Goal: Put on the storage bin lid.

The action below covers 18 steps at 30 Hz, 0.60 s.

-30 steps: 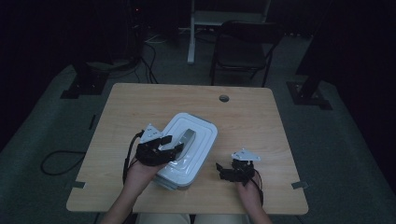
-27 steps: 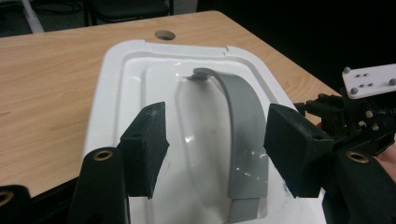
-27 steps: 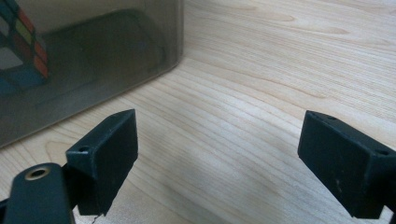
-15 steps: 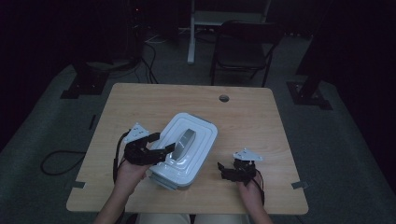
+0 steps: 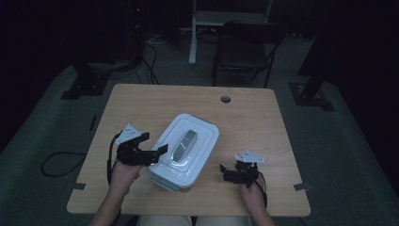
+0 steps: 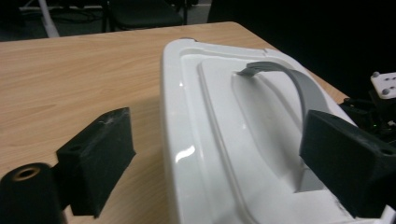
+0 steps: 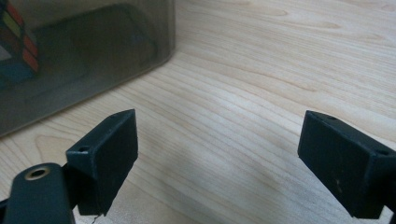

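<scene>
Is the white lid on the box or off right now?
On. The white lid sits flat atop the box, grey handle up.

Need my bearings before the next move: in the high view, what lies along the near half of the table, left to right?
Left black two-jaw gripper → white plastic lidded box with grey handle → right black two-jaw gripper, all on the light wooden table.
</scene>
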Motion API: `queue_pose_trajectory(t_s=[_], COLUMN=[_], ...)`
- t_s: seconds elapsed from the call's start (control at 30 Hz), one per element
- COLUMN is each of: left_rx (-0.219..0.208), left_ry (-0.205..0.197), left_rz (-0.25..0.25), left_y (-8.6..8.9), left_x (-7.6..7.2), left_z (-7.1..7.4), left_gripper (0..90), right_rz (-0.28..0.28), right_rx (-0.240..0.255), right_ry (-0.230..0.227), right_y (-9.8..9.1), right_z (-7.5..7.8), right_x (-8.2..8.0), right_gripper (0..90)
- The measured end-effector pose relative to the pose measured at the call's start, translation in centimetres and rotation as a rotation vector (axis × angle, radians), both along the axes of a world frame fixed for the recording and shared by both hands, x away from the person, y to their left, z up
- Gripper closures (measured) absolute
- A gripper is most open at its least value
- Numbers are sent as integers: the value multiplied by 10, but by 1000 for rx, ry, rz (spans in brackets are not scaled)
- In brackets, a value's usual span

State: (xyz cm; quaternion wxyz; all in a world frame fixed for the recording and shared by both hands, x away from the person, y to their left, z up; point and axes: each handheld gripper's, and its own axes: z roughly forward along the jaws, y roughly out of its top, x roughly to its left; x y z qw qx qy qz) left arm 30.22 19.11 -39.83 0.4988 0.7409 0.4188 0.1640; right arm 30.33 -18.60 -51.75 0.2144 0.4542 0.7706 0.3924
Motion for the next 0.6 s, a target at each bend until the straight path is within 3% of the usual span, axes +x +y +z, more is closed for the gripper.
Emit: queue_pose_trajectory(t_s=[0.07,0.2,0.33,0.6], left_rx=[13,33,22,65], left_ry=[2,-22,-32,-73], left_rz=[5,39,83,160], left_y=[2,7,14,27], left_x=[1,2,4,15], left_z=[0,-2,-4,-17], left_gripper=[8,9,9,9], right_rz=[1,-2,-11,-11], right_rx=[-1,1,5,7], right_ry=[3,-1,5,5], right_y=[0,-2,-4,-4], right_z=[0,0,0,0], right_x=[0,0,0,0], right_gripper=[122,122,122,122])
